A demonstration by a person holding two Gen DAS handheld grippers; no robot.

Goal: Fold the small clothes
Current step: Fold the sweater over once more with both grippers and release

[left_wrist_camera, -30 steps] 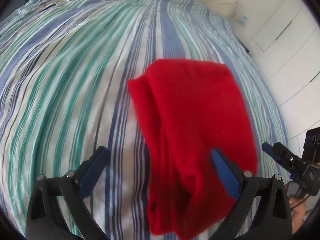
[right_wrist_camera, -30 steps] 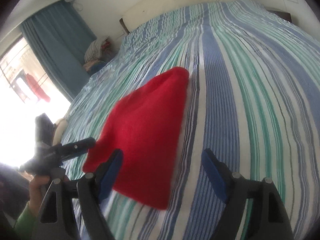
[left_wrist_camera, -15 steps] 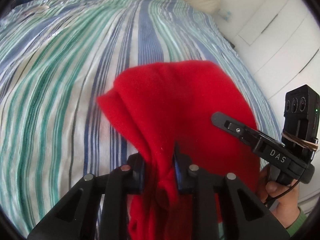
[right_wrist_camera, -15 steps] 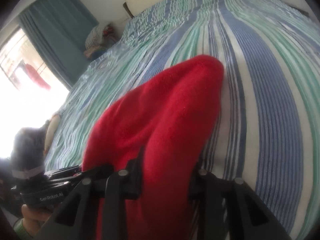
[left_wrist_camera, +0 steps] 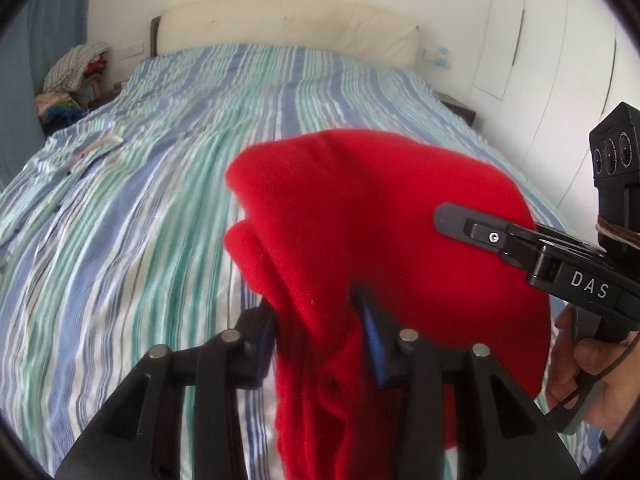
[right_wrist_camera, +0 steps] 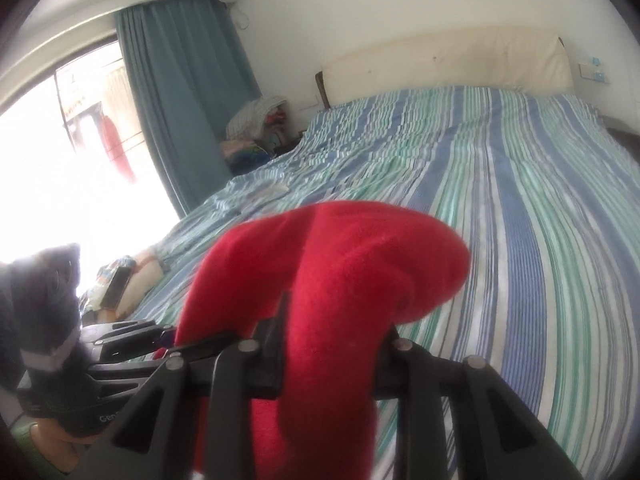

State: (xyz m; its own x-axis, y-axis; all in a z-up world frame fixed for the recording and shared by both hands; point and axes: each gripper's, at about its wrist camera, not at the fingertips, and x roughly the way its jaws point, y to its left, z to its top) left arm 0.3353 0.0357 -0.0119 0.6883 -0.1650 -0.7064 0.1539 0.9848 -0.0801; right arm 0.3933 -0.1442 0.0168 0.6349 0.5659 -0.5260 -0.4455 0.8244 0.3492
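A: Where is the garment [left_wrist_camera: 384, 216] placed relative to the bed [left_wrist_camera: 160, 184]?

B: It is held above the bed's near end, clamped between the fingers of the left gripper [left_wrist_camera: 320, 320] and of the right gripper [right_wrist_camera: 332, 344].

A: What is found behind it?

B: The headboard [left_wrist_camera: 288, 20] is set at the bed's far end. A pile of laundry [left_wrist_camera: 72, 76] is stacked beside the bed's far left corner, and a curtain [right_wrist_camera: 184, 92] is hung left of the bed.

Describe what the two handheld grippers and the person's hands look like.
Both grippers, left gripper and right gripper, are black linkage frames with silver rivets; the left one's finger pads are blue. The right gripper's body reads "DAS" in white and carries a black sensor box. A bare hand holds its handle; a green sleeve shows.
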